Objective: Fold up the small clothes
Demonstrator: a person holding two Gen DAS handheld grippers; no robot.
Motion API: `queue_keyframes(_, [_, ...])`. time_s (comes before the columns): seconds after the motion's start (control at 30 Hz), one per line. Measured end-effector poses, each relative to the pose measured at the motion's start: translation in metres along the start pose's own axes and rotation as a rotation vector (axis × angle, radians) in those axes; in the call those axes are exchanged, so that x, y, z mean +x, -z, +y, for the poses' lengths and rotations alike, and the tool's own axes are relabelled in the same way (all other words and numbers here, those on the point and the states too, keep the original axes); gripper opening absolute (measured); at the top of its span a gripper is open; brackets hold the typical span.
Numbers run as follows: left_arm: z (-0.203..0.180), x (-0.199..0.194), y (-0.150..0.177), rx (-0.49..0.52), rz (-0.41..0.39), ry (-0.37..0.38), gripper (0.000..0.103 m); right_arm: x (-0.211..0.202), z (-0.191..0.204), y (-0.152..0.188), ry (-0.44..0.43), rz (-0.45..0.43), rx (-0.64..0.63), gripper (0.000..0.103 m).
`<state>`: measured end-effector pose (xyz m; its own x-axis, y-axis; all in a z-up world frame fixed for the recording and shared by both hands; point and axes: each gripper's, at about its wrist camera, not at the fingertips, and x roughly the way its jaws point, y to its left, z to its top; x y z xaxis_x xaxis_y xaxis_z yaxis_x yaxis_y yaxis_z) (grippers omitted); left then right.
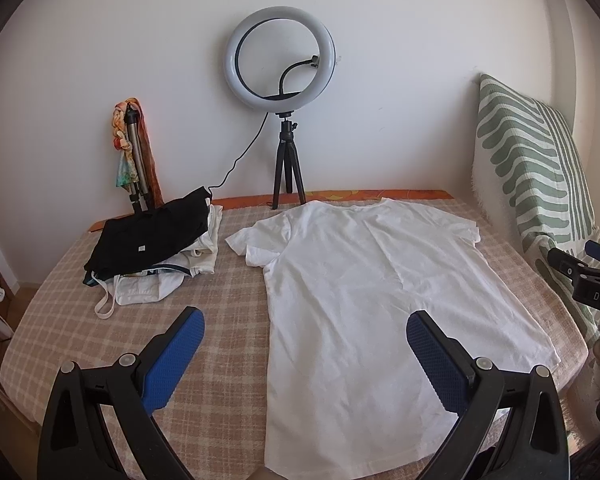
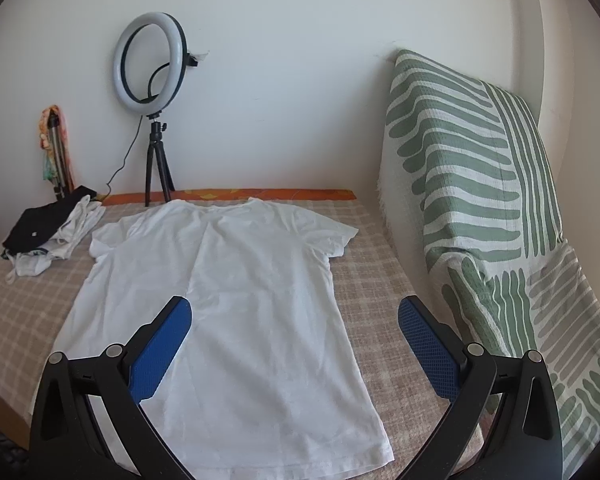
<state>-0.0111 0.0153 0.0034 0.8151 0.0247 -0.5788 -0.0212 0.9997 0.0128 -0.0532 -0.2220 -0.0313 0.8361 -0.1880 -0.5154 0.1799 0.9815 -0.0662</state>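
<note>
A white T-shirt (image 1: pixel 364 300) lies flat and spread out on the checked bed cover (image 1: pixel 220 360), collar toward the far wall, hem toward me. It also shows in the right wrist view (image 2: pixel 228 300). My left gripper (image 1: pixel 304 320) is open and empty, held above the shirt's lower left edge. My right gripper (image 2: pixel 294 312) is open and empty above the shirt's lower right part; it also shows in the left wrist view (image 1: pixel 580 272) at the right edge.
A pile of clothes with a black garment on top (image 1: pixel 156 240) sits at the far left of the bed. A ring light on a tripod (image 1: pixel 280 68) stands at the far edge. A green-striped cushion (image 2: pixel 480 200) leans on the right.
</note>
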Motion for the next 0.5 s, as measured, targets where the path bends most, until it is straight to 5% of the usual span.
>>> queue_keyframes(0.5, [0.025, 0.016, 0.012, -0.045, 0.066, 0.000, 0.102, 0.010, 0.034, -0.011, -0.064, 0.006, -0.032, 0.103])
